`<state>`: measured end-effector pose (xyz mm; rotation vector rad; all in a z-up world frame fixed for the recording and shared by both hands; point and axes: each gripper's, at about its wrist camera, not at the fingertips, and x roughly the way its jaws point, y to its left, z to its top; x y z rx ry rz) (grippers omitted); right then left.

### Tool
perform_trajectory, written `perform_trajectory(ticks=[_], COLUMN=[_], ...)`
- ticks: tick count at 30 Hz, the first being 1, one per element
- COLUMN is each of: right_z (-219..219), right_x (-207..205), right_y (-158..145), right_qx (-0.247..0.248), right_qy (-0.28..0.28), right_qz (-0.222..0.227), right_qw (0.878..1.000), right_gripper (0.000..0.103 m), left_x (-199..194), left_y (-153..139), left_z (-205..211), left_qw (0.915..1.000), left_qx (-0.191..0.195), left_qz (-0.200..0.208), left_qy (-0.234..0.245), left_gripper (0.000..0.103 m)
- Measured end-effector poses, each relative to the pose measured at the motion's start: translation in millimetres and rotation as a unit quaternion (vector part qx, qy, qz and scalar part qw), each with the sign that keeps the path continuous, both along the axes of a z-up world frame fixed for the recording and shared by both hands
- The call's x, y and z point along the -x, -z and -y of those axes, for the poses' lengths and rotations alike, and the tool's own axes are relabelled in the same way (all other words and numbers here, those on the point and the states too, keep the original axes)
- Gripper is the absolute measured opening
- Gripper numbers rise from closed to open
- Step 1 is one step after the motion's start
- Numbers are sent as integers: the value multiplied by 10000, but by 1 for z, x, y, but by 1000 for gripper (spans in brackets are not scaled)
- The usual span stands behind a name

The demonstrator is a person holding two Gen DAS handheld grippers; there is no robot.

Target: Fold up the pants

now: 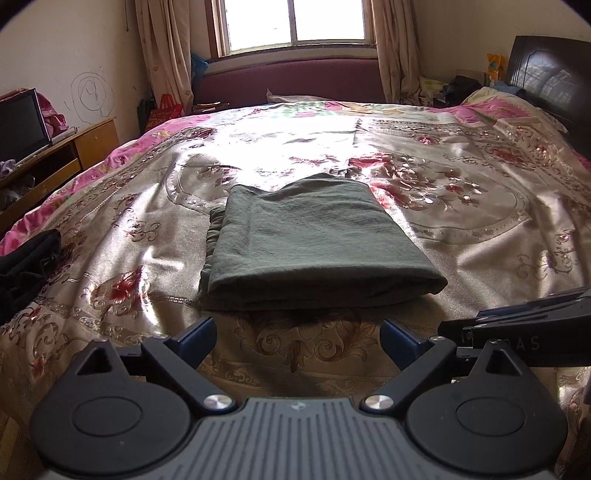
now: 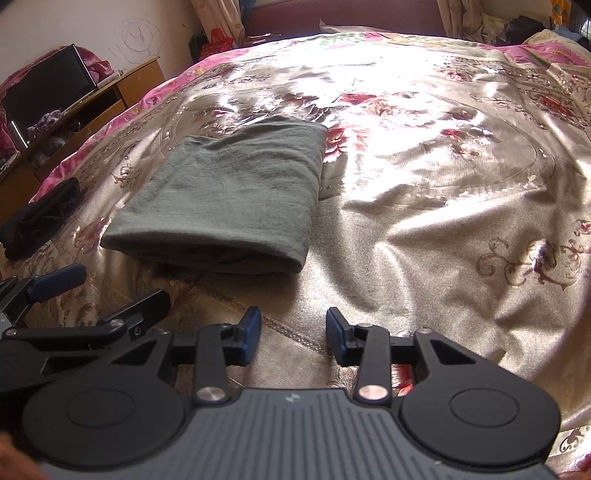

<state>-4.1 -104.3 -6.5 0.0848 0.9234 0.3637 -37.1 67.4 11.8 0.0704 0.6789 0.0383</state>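
Note:
The grey-green pants [image 1: 310, 243] lie folded into a flat rectangle on the floral bedspread [image 1: 461, 229]; they also show in the right wrist view [image 2: 229, 206], left of centre. My left gripper [image 1: 299, 338] is open wide and empty, just short of the pants' near folded edge. My right gripper [image 2: 293, 332] is open and empty, near the front of the bed, to the right of the pants. Part of the right gripper [image 1: 524, 325] shows at the right edge of the left wrist view, and the left gripper [image 2: 96, 299] shows at the left edge of the right wrist view.
A black garment [image 1: 26, 266] lies at the bed's left edge, also in the right wrist view [image 2: 40, 218]. A wooden cabinet [image 1: 62, 155] with a dark screen [image 1: 20, 125] stands left of the bed. A dark headboard [image 1: 550, 85] is at the right, a window [image 1: 295, 22] behind.

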Motion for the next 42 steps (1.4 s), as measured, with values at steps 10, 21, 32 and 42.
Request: perform_trajectory(ticks=[10, 21, 32, 42], right_z=[7, 8, 7, 7], right_x=[8, 15, 18, 21], right_y=[1, 0, 1, 1], right_qx=[-42, 46, 140, 160], right_qy=[72, 63, 1, -10], right_qz=[100, 214, 296, 340], right_qw=[9999, 9997, 9995, 9993], right_gripper=[40, 41, 44, 44], left_x=[4, 5, 5, 7], left_y=[0, 0, 2, 1], left_z=[6, 7, 3, 3], left_qw=[10000, 9999, 10000, 10000], left_qx=[-68, -96, -20, 21], left_qz=[4, -32, -59, -56], left_qy=[60, 85, -8, -8], left_gripper=[103, 103, 103, 103])
